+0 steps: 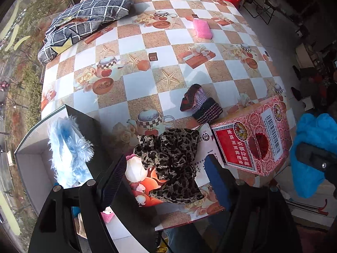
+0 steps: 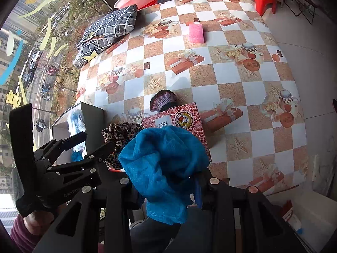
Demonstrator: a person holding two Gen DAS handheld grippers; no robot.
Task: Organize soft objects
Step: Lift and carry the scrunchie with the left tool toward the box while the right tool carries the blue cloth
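Cloth, blue (image 2: 164, 168), sits bunched and clamped in the right gripper (image 2: 166, 181) near the table's (image 1: 147, 42) near edge; left gripper (image 1: 166, 177), jaws wide and holding nothing, straddles the leopard-print scrunchie (image 1: 170, 160)

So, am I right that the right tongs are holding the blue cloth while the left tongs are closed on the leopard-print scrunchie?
Not quite. The right tongs do hold the blue cloth, but the left tongs are open: in the left wrist view their fingers sit apart on either side of the leopard-print scrunchie, which lies on the table.
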